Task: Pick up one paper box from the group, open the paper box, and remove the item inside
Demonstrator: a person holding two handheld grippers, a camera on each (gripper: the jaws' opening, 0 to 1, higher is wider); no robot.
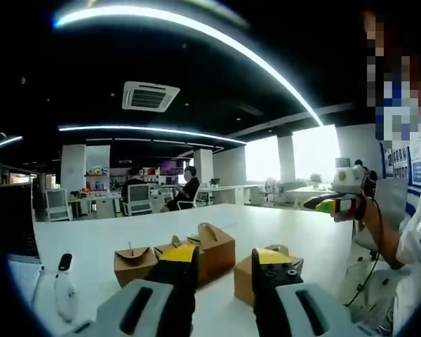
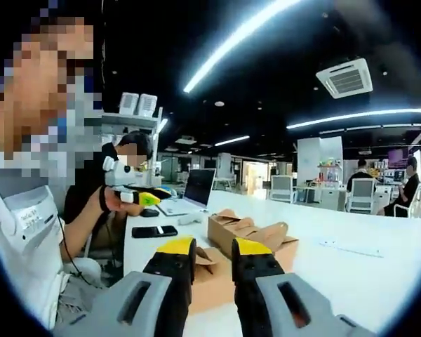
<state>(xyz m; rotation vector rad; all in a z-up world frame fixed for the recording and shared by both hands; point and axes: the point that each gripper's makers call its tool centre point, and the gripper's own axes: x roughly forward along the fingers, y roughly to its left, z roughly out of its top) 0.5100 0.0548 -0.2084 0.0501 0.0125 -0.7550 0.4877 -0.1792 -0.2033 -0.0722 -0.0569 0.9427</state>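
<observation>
White office table (image 1: 281,232) is carrying grouped paper boxes (image 1: 209,251) mid-surface; left gripper (image 1: 224,270) and right gripper (image 2: 205,258) are hovering, jaws apart (empty). Risk: light boxes sliding or crushing.

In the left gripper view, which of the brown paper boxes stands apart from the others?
The brown paper box behind the right jaw: bare white table separates it from the tall handled box and the small box, which stand together.
</observation>
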